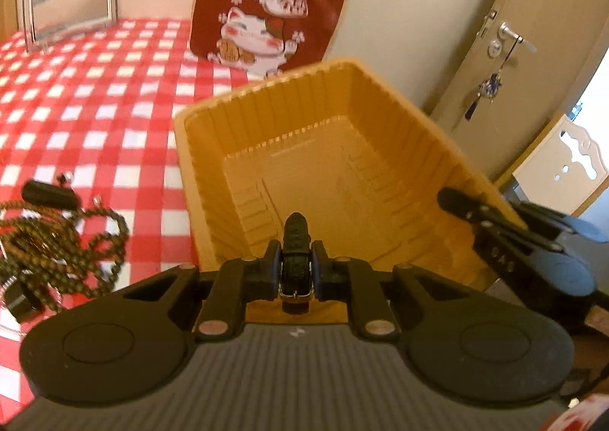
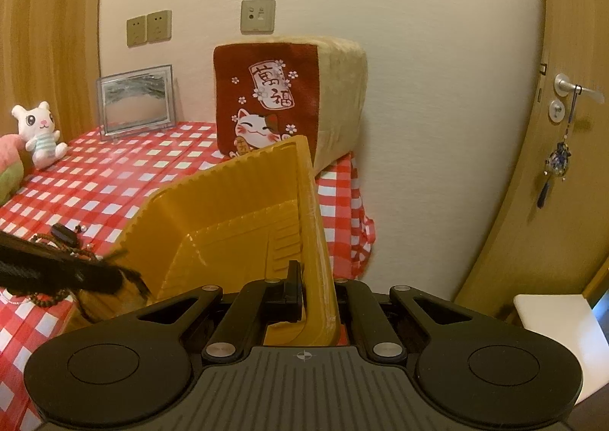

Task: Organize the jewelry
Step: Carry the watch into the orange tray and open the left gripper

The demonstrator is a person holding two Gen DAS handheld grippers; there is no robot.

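Observation:
My left gripper (image 1: 297,267) is shut on a black wristwatch (image 1: 296,240), its strap sticking out forward between the pads. It hovers over the near end of an empty ribbed yellow tray (image 1: 274,115). The tray (image 2: 228,202) is tipped up off the table, and my right gripper (image 2: 316,284) is shut on its right rim; in the left wrist view that gripper (image 1: 472,208) shows at the tray's right edge. A tangle of brown bead strands (image 1: 64,244) lies on the table left of the tray. The left gripper (image 2: 57,271) appears blurred at the left of the right wrist view.
A red and white checked cloth (image 1: 95,96) covers the table. A lucky-cat cushion (image 2: 281,103) and a framed picture (image 2: 135,99) stand at the back by the wall. A plush rabbit (image 2: 40,134) sits far left. A small black item (image 1: 49,195) lies near the beads. A door (image 2: 563,149) is to the right.

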